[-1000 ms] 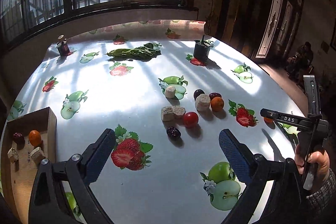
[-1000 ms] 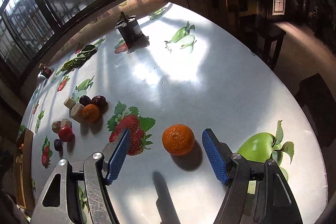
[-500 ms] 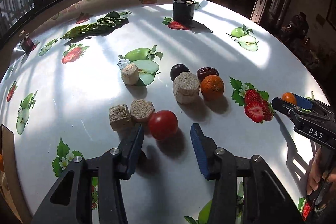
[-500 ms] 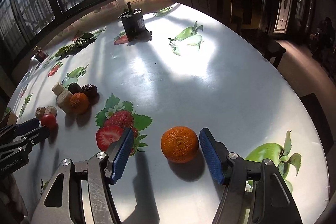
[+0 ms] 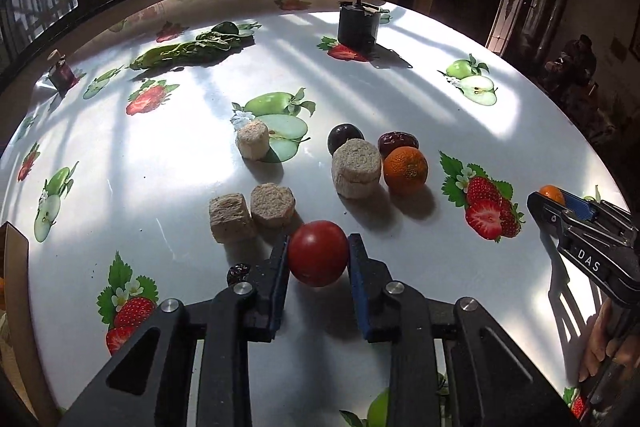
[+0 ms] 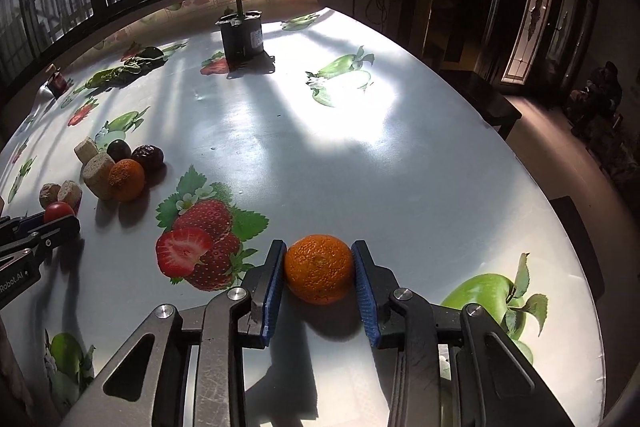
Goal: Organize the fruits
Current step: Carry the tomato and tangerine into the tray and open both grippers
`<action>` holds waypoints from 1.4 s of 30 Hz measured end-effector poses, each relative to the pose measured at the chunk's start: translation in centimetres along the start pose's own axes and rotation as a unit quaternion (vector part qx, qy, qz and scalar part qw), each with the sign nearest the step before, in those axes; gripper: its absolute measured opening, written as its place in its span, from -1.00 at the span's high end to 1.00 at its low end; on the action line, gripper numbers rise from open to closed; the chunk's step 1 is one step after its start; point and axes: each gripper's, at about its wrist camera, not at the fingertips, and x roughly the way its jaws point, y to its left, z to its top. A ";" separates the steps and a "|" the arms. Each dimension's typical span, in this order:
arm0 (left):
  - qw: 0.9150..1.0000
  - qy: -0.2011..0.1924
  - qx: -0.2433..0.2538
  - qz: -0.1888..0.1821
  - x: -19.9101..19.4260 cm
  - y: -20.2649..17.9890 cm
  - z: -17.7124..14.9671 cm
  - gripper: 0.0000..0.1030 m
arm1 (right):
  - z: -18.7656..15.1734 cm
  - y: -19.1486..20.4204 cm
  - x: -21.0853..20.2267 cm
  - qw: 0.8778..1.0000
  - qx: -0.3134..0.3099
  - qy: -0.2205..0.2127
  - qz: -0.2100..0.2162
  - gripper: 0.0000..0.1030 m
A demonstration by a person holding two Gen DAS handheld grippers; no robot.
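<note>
- Our left gripper (image 5: 319,259) has just closed its jaws onto the round red tomato (image 5: 318,258), near the cork-like cylinders (image 5: 252,213).
- Our right gripper (image 6: 319,269) has just clamped the dimpled orange mandarin (image 6: 319,268) on the white fruit-print table (image 6: 360,163), right of the printed strawberry.

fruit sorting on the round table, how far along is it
Midway at best. In hand: the left gripper has just closed on the round red tomato, the right gripper on a dimpled orange tangerine; both rest on the table. Left: a second orange tangerine, two dark plums and tan cork-like blocks.
</note>
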 end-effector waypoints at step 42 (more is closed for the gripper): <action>0.942 0.012 -0.298 0.156 -14.4 35.7 -13.8 0.47 | -4.2 44.3 -7.5 0.886 -0.279 0.069 0.363 0.33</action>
